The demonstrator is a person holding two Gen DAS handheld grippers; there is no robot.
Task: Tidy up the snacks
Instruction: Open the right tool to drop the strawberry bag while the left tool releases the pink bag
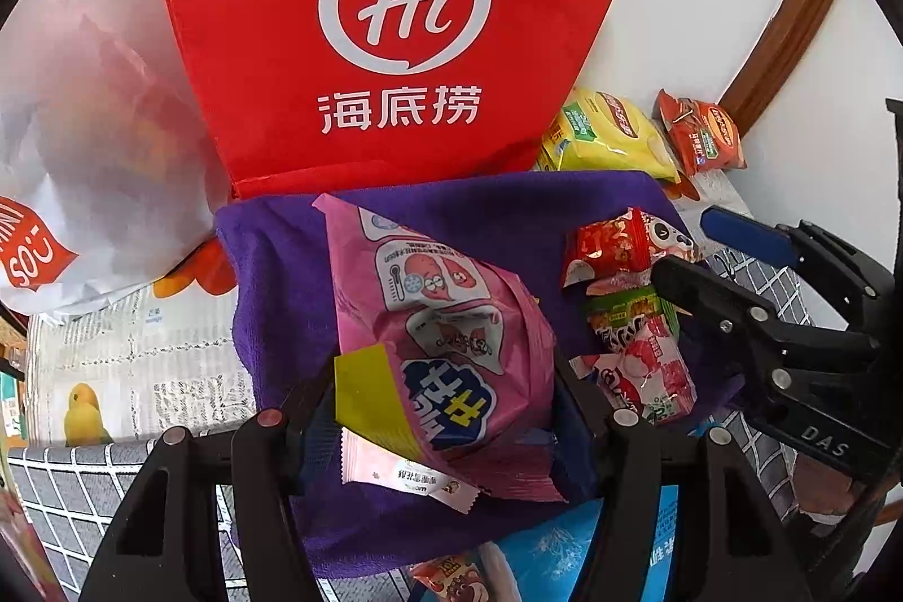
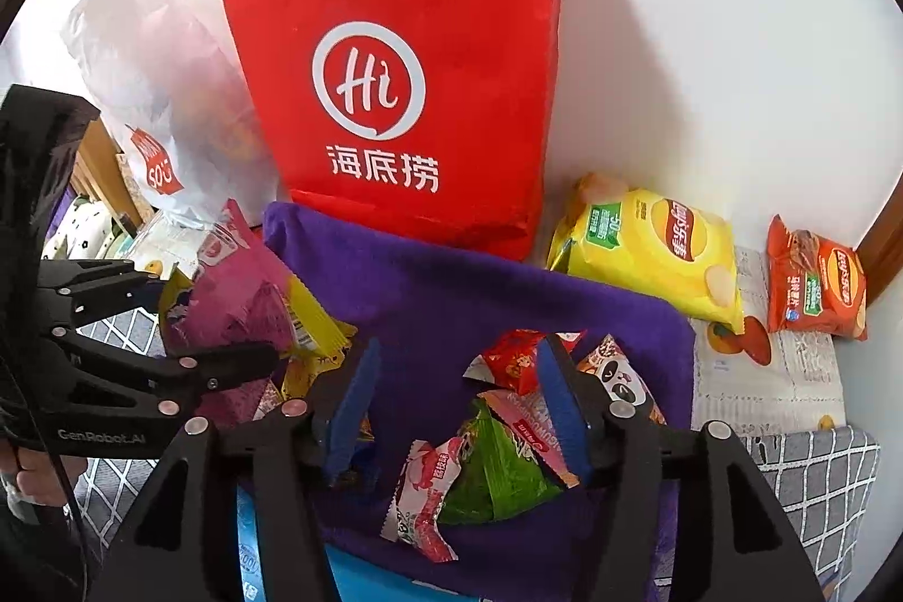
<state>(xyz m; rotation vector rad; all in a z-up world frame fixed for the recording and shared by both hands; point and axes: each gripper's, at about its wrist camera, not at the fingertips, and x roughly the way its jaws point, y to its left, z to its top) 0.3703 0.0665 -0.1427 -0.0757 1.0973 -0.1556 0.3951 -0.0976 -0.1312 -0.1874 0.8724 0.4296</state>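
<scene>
Purple cloth (image 2: 451, 286) holds one pink bag (image 1: 451, 320), four small packets (image 2: 496, 455).

**Two black grippers, blue pads, silver rivets**

Lower edge of the right wrist view: the right gripper (image 2: 457, 410) shows matte black plastic arms with triangular cut-outs, round silver rivets at the joints and ribbed blue pads (image 2: 355, 410) on the inner faces. At left in that frame, the left gripper (image 2: 226, 320) wears the same black shell, small screws, white "GenRobot.AI" lettering and a thin black cable trailing down. In the left wrist view, white "DAS" letters mark the right gripper's body at the right edge.
</scene>
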